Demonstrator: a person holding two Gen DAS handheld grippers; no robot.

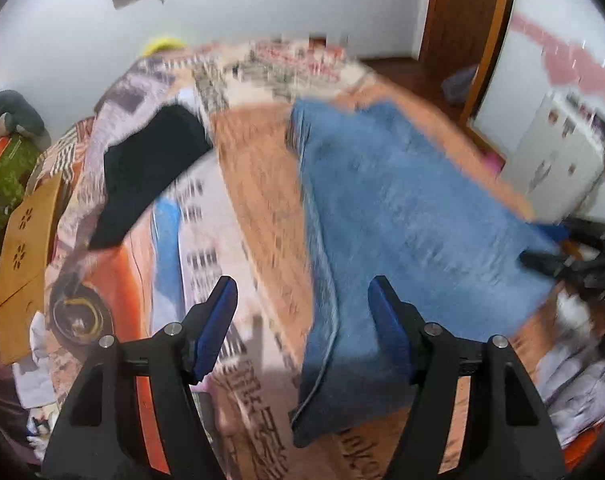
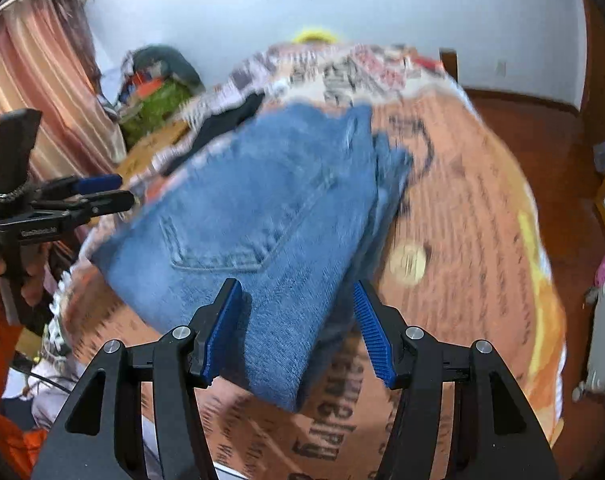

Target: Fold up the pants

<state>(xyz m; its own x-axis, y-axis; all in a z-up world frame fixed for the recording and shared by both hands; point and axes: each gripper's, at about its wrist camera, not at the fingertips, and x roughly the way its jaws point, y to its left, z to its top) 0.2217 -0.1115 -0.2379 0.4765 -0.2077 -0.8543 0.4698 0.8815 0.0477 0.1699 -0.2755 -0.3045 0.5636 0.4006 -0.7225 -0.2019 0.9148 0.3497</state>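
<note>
Blue jeans (image 1: 402, 208) lie folded into a thick rectangle on a bed with a printed orange cover (image 1: 254, 184). My left gripper (image 1: 302, 286) hovers open above the jeans' left edge, with nothing between its blue pads. In the right wrist view the jeans (image 2: 262, 200) show a back pocket, and their near corner lies below my right gripper (image 2: 297, 287). That gripper stands open, its pads clear of the cloth. The right gripper (image 1: 542, 260) also shows at the jeans' right edge. The left gripper (image 2: 102, 192) shows at far left, held by a hand (image 2: 30, 276).
A black garment (image 1: 150, 168) lies on the bed left of the jeans. A wooden panel (image 1: 26, 248) and a clutter pile (image 2: 158, 92) stand beside the bed's left side. A white cabinet (image 1: 554, 160) and wooden floor (image 2: 522, 120) lie to the right, a curtain (image 2: 34, 80) at left.
</note>
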